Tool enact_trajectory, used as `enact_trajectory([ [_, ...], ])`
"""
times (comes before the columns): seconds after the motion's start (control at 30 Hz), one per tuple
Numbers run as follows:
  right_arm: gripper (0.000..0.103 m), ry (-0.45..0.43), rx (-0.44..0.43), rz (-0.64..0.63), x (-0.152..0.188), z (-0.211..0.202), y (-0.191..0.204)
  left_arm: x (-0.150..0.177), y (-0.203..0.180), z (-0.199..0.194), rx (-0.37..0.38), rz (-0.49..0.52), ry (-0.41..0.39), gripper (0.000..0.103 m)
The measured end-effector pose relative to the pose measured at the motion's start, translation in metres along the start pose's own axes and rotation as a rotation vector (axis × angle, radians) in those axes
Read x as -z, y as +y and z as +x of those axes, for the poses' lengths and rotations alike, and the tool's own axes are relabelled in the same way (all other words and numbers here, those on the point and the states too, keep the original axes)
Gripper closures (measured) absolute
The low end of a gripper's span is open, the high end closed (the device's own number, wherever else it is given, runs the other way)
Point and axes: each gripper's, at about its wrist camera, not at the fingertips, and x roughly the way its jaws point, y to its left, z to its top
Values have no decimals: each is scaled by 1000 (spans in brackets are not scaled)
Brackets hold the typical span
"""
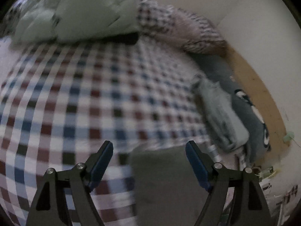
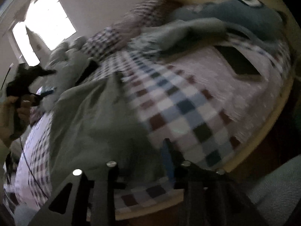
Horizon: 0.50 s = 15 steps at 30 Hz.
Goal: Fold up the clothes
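Note:
A grey-green garment (image 2: 97,124) lies spread over the checkered bedsheet (image 2: 180,101). Its near edge runs into my right gripper (image 2: 150,160), which is shut on the cloth; one blue pad (image 2: 167,162) shows and the other finger is hidden by fabric. In the left wrist view, a corner of the same garment (image 1: 165,180) lies under and between my left gripper's (image 1: 149,150) wide-apart fingers. That gripper is open and holds nothing. The left gripper (image 2: 32,82) also shows in the right wrist view, far left, held by a hand (image 2: 11,105).
A folded pale garment (image 1: 222,116) and a blue-grey plush (image 1: 250,111) lie along the wooden bed frame (image 1: 263,86). A pale green quilt (image 1: 80,13) and a checkered pillow (image 1: 169,24) sit at the head. A dark flat rectangle (image 2: 239,62) rests on the sheet. A bright window (image 2: 45,22) is behind.

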Motion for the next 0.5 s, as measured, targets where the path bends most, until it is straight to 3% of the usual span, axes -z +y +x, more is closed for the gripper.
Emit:
enact_trajectory([
  [0.1,59,-15,-36,-95,3,-3,29,12,22,18,35,-37,46,20],
  [0.27,52,-21,-110,-304,24,-5,98,23,25,26,140,-43,34,20],
  [0.5,48,-24,-107,-588,73,8,178,37,33,33,240,-44,26,20],
])
